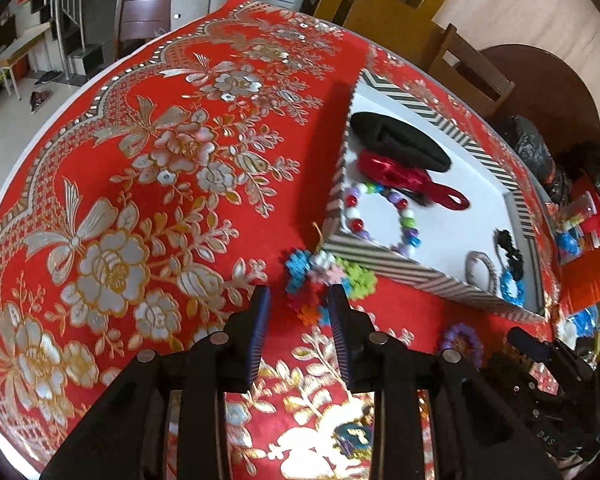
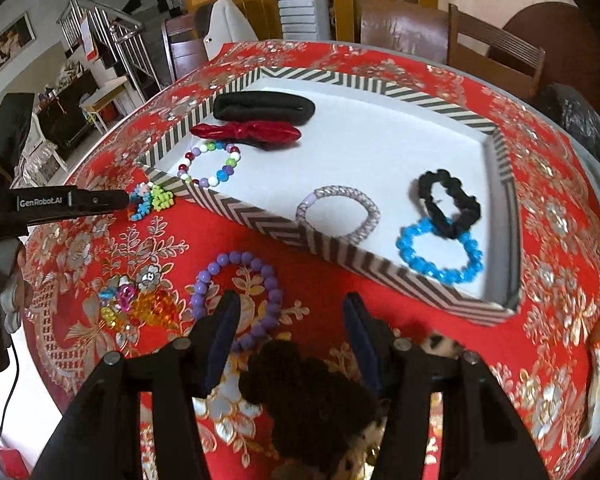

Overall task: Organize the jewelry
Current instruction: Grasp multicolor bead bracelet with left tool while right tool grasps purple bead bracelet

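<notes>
A striped tray [image 1: 396, 268] [image 2: 256, 216] on the red cloth holds a black band [image 2: 264, 106], a red bow [image 2: 246, 133], a multicolour bead bracelet [image 2: 210, 162], a silver-lilac hair tie [image 2: 338, 210], a black scrunchie [image 2: 448, 202] and a blue bead bracelet [image 2: 440, 256]. My left gripper [image 1: 300, 300] [image 2: 126, 199] is open around a colourful flower-bead bracelet [image 1: 324, 280] [image 2: 154, 200] by the tray's near-left corner. My right gripper [image 2: 290, 312] is open above a purple bead bracelet [image 2: 240, 296] and a dark fuzzy scrunchie [image 2: 300, 392].
A cluster of clear coloured beads [image 2: 136, 306] lies left of the purple bracelet. A leopard-print piece [image 2: 440, 342] lies by the right finger. Chairs [image 2: 496, 48] stand behind the round table. Black bags [image 1: 540, 152] and bright items [image 1: 584, 220] sit at the right edge.
</notes>
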`<state>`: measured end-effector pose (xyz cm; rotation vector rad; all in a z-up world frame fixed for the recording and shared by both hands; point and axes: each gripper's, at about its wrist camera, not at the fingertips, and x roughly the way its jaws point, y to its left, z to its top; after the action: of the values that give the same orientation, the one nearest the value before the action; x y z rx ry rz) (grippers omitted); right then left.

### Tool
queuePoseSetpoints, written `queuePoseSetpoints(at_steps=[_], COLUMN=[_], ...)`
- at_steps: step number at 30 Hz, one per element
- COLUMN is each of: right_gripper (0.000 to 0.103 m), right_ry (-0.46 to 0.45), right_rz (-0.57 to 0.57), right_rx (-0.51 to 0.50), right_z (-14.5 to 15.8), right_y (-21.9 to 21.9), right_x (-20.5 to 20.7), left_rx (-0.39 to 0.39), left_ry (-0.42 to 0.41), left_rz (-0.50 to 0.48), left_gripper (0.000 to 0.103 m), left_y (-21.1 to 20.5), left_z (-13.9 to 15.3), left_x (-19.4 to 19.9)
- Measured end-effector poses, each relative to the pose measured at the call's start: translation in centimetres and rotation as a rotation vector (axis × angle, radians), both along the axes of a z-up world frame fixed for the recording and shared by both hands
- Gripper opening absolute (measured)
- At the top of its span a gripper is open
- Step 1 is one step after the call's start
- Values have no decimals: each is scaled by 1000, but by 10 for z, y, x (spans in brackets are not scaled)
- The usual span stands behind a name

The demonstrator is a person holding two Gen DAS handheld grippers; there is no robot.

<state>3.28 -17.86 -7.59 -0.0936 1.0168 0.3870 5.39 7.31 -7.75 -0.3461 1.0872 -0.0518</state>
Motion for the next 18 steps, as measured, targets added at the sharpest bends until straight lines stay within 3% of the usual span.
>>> queuePoseSetpoints(at_steps=[6,8,10,11,12,14,18], right_gripper=[51,32,20,13,11,10,9], right_ry=[-4,5,-16,-22,-31,-25,-46], right_rz=[5,14,19,31,35,44,53], right_rx=[-15,-16,-25,-27,-29,-16,37], right_z=[-10,-16,-18,-20,-19,-19,-7], right_y=[8,10,11,13,13,14,11], right_x=[10,10,8,8,7,7,-3], left_rx=[18,40,42,32,19,2,-38], left_ry=[6,-6,-13,-15,-11,3,-17], left_rz=[-14,-18,-19,-25,-32,-32,-40], left_gripper=[41,41,41,36,26,19,19], left_y=[-4,-7,-8,-8,-8,-7,-5], left_z=[-8,-9,-9,-10,-11,-12,0], left_x=[13,14,14,15,16,17,11])
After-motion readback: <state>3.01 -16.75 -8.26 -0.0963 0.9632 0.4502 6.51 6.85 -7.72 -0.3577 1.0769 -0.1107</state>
